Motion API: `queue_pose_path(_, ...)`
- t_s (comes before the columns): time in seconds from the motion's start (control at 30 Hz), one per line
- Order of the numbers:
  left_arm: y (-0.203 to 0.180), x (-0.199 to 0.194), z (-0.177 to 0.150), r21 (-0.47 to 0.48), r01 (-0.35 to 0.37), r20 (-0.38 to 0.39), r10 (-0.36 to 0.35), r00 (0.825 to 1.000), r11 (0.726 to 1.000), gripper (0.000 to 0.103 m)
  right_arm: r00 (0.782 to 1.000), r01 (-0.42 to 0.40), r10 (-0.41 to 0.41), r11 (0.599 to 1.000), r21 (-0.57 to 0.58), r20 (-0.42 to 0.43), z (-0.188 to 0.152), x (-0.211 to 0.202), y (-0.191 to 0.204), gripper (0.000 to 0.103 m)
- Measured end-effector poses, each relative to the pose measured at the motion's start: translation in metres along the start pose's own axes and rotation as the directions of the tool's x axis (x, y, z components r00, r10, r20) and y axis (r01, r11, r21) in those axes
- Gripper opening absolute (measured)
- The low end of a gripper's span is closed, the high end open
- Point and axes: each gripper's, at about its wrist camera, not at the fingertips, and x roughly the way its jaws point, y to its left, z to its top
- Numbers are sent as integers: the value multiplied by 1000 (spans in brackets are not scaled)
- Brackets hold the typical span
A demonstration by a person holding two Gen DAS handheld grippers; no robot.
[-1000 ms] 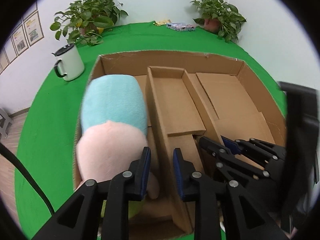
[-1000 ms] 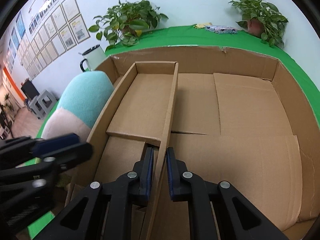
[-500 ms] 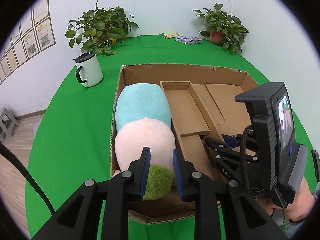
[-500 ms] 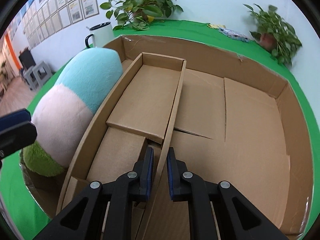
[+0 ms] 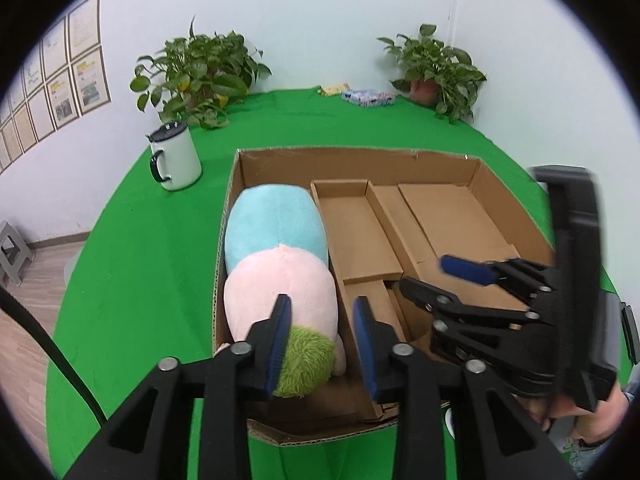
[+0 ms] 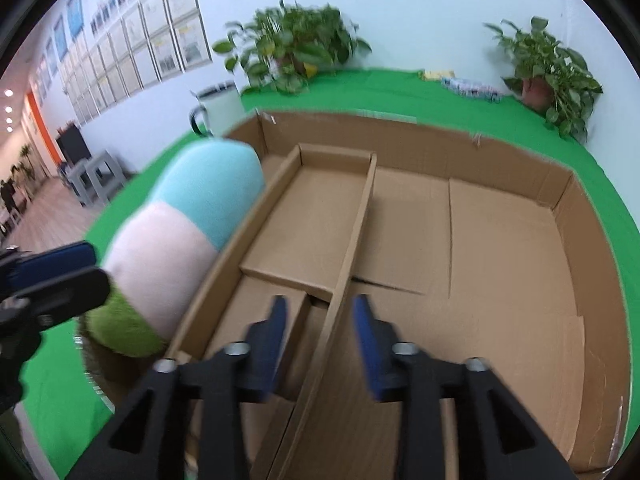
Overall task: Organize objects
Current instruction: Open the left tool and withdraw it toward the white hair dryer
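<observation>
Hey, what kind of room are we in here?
Probably an office or lab demo space: rows of framed certificates on the wall, potted plants, and a green-covered table holding the cardboard box.

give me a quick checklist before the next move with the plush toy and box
1. Plush toy lies in the cardboard box's left compartment: ok.
2. Left hand-held gripper open, released: ok.
3. Right hand-held gripper open, straddling the divider: ok.
4. Right compartments free of objects: ok.
5. Toy fully below the rim: cannot tell.
6. Mug stands clear of the box: ok.
</observation>
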Motion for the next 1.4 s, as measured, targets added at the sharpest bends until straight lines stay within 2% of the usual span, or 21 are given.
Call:
queue_pose_path(0.13, -6, -9, -2, 21, -1, 25, 1, 1000, 1000, 36, 995, 35, -34, 999, -3, 94, -10, -43, -5, 61)
queue_pose_path(0.2, -12, -14, -6, 30, -6, 47, 5, 999, 1000, 45, 991, 40, -42, 999, 19, 124, -20, -63, -11, 72)
queue_pose_path(0.23, -15, -18, -8, 32, -11, 62, 9, 998, 999, 57, 990, 35, -39, 999, 34, 132, -27, -76, -15, 74)
queue_pose_path(0.27, -20, -23, -12, 32, -22, 89, 19, 996, 999, 69, 989, 38, -44, 998, 45, 139, -36, -89, -18, 81)
queue_pose_path(0.3, -24, -27, -16, 29, -33, 111, 30, 993, 999, 73, 987, 46, -53, 998, 45, 151, -43, -99, -19, 91)
queue_pose_path(0.33, -28, -32, -21, 28, -41, 138, 37, 990, 999, 79, 982, 68, -74, 997, 38, 174, -56, -114, -18, 96)
queue_pose_path(0.37, -35, -38, -28, 31, -33, 177, 27, 984, 999, 80, 977, 82, -87, 996, 33, 192, -65, -124, -17, 103)
queue_pose_path(0.43, -46, -45, -39, 42, -2, 209, -7, 978, 999, 80, 970, 106, -109, 994, 25, 216, -86, -144, -14, 102)
queue_pose_path(0.57, -68, -60, -61, 48, 85, 225, -93, 970, 995, 80, 957, 171, -178, 984, 50, 231, -124, -166, -16, 102)
queue_pose_path(0.8, -87, -77, -86, 58, 130, 221, -140, 965, 990, 80, 955, 180, -192, 981, 74, 225, -164, -189, -18, 102)
queue_pose_path(0.93, -83, -75, -98, 20, 178, 178, -179, 968, 984, 80, 965, 146, -158, 987, 75, 207, -175, -191, -20, 102)
queue_pose_path(1.0, -80, -74, -107, 5, 200, 151, -198, 968, 980, 80, 977, 99, -110, 992, 74, 180, -189, -192, -19, 102)
queue_pose_path(1.17, -79, -56, -129, -39, 287, 57, -284, 957, 957, 80, 995, 28, -33, 998, 52, 96, -231, -185, -14, 102)
queue_pose_path(1.23, -80, -39, -132, -85, 347, -5, -348, 937, 934, 80, 997, -7, 2, 998, 59, 80, -239, -182, -13, 102)
queue_pose_path(1.33, -80, -20, -133, -147, 415, -51, -426, 903, 898, 80, 995, -56, 52, 997, 50, 83, -237, -177, -10, 98)
queue_pose_path(1.4, -79, -6, -133, -199, 462, -77, -483, 872, 865, 80, 994, -80, 75, 995, 52, 81, -235, -172, -8, 90)
